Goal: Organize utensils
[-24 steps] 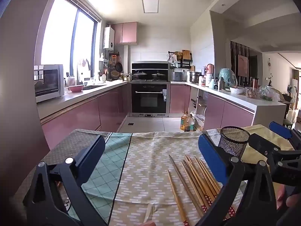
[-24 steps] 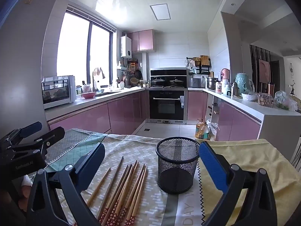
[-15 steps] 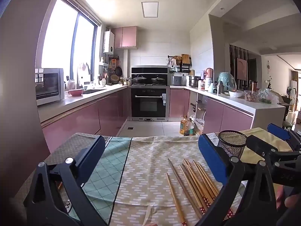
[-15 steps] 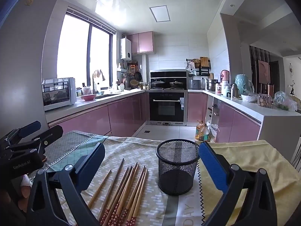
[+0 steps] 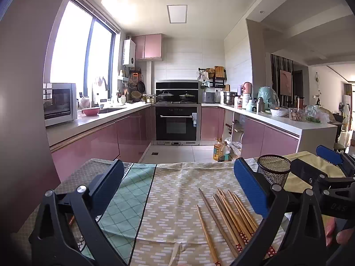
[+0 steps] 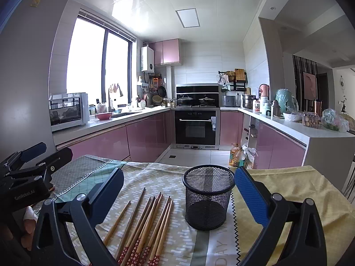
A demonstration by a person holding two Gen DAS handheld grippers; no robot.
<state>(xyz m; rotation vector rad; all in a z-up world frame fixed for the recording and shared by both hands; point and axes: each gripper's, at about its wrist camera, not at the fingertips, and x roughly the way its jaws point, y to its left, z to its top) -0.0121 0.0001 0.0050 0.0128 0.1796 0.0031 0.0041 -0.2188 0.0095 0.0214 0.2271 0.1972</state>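
Note:
Several wooden chopsticks (image 6: 146,223) with red patterned ends lie side by side on the cloth-covered table, also in the left wrist view (image 5: 228,217). A black mesh holder (image 6: 207,197) stands upright and empty just right of them; it shows in the left wrist view (image 5: 274,170) too. My left gripper (image 5: 177,190) is open and empty, above the cloth to the left of the chopsticks. My right gripper (image 6: 178,194) is open and empty, above the chopsticks and the holder.
The table carries a beige patterned cloth (image 5: 175,204), a green checked cloth (image 5: 128,197) at left and a yellow cloth (image 6: 288,190) at right. Beyond the far edge are the kitchen floor, oil bottles (image 6: 236,155) and pink cabinets (image 6: 106,144).
Both views have tilted up slightly, so the table and chopsticks sit lower in frame. Both grippers stay open and empty; nothing on the table has moved.

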